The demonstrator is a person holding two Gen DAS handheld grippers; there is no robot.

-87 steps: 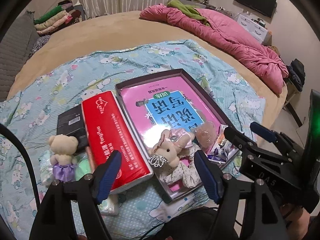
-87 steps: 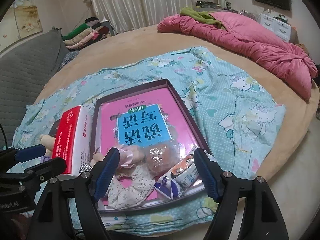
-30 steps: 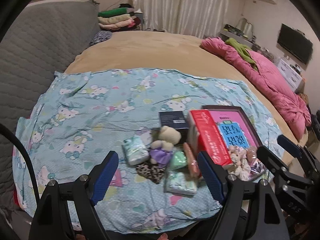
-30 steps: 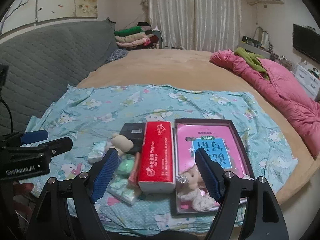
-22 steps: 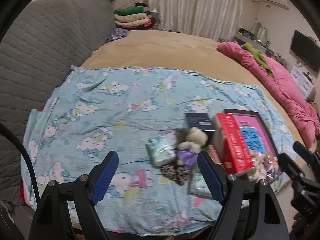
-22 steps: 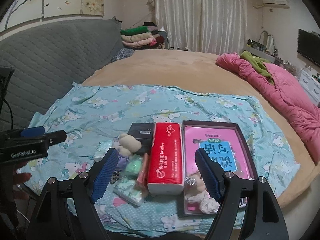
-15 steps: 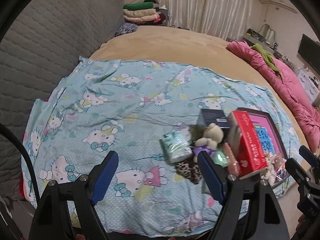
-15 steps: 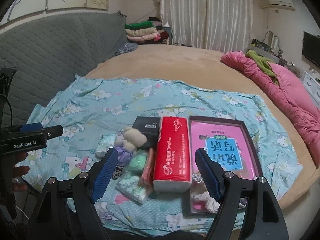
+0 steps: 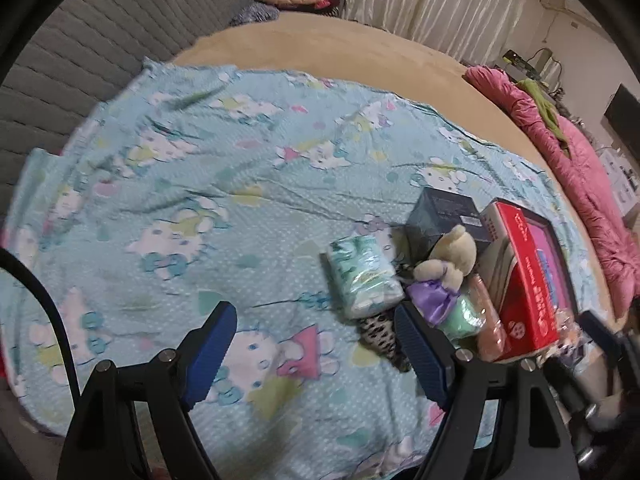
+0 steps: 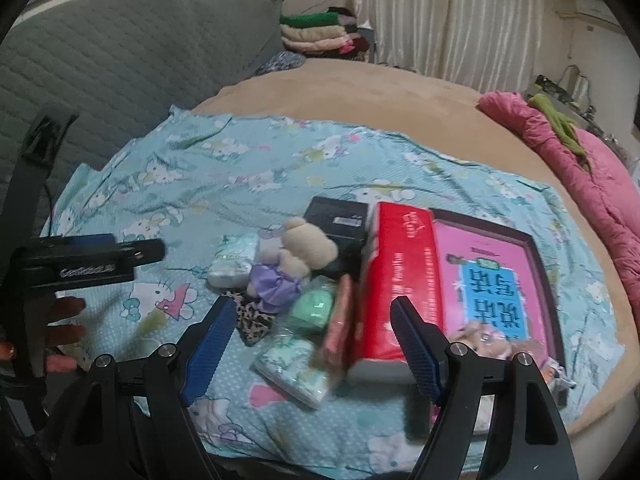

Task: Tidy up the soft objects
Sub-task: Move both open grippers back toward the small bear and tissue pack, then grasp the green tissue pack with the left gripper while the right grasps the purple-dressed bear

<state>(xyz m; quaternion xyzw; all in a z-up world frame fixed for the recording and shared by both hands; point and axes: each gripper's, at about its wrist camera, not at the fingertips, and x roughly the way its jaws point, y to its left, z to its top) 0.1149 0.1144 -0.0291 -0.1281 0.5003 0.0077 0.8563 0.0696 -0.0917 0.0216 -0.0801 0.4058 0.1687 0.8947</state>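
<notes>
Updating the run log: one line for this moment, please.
left gripper: open, empty | right gripper: open, empty | teddy bear: on blanket, beside red tissue box | none grasped

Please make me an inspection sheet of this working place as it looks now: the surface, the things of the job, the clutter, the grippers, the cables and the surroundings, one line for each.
Surface: blue cartoon-print sheet spread over a tan bed.
Job's things: beige teddy bear in a purple dress, green soft pack, two tissue packs, leopard-print cloth, all close together; a small doll lies in the tray.
Clutter: red tissue box, black box, pink book in the tray.
Grippers: left gripper open, empty; right gripper open, empty.
Cables: one black cable at the left wrist view's edge.
Surroundings: grey quilted headboard, folded clothes, curtains, pink duvet.
</notes>
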